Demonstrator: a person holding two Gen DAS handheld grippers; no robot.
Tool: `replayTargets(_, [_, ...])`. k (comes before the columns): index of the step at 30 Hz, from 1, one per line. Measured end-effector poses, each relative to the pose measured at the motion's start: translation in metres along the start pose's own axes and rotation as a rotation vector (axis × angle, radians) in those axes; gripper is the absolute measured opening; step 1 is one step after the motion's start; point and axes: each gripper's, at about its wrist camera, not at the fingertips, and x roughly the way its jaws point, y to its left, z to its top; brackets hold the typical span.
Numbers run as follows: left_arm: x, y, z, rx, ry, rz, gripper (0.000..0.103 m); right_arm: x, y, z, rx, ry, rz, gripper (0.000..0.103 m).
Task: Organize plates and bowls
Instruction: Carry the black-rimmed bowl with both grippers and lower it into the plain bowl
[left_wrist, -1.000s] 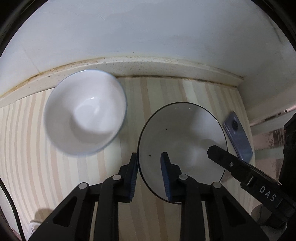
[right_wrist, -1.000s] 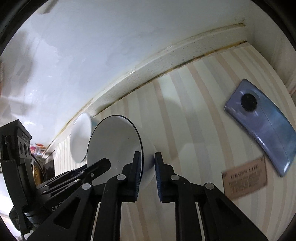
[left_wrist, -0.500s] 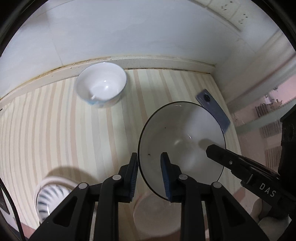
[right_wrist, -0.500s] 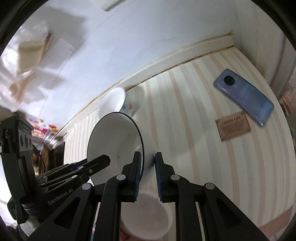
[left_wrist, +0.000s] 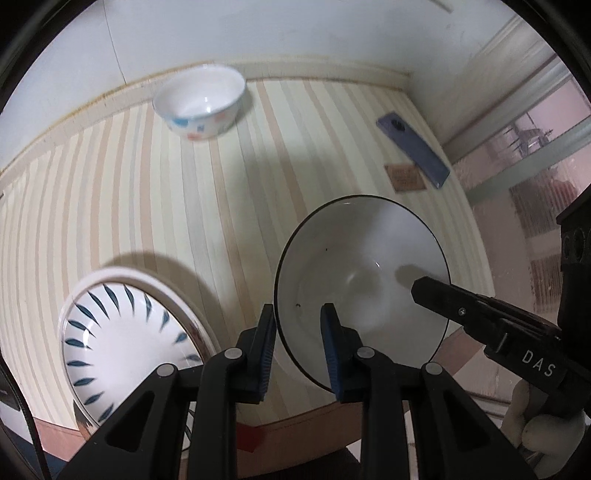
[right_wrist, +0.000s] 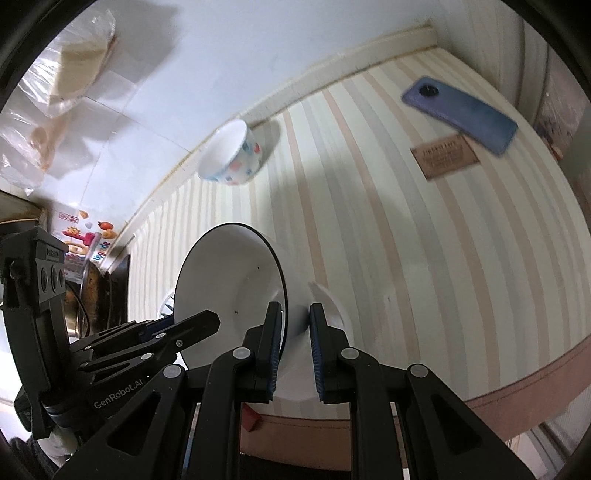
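A white bowl with a thin black rim (left_wrist: 362, 280) hangs tilted above the striped table, carried by both grippers. My left gripper (left_wrist: 298, 314) is shut on its left rim, one pad inside and one outside. My right gripper (right_wrist: 293, 314) is shut on the opposite rim of the same bowl (right_wrist: 229, 280). A small white bowl with coloured patches (left_wrist: 201, 105) stands far back by the wall, also seen in the right wrist view (right_wrist: 231, 155). A white plate with blue leaf marks (left_wrist: 122, 343) lies below and left of the held bowl.
A purple phone (left_wrist: 412, 147) and a brown card (left_wrist: 404, 177) lie at the back right of the striped table (left_wrist: 221, 206). The table's brown front edge (right_wrist: 517, 398) runs just under the grippers. A white wall closes the far side.
Both grippers have drawn back from the wall and risen a little with the bowl. The small bowl now sits far off, and the leaf-pattern plate and the table's front edge have come into view.
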Motion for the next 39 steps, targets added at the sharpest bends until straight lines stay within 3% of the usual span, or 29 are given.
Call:
replayTargets(10, [0.039,-0.004,-0.019,0.037,0.078,0.047,0.022,0.026,-0.016,-0.020,0.010,0.064,-0.042,0.017])
replayTargets(29, [0.043,-0.013,-0.018,0.072,0.061,0.126,0.022,0.038,-0.014,-0.018,-0.028,0.135,-0.081,0.019])
replayTargets(35, [0.039,-0.007,-0.017,0.046,0.078,0.099,0.022,0.039,-0.012,-0.012,-0.030,0.174,-0.086,0.019])
replayTargets(39, [0.011,0.000,-0.007,0.018,0.037,0.063,0.023,0.022,-0.008,0.005,-0.026,0.164,-0.078,0.022])
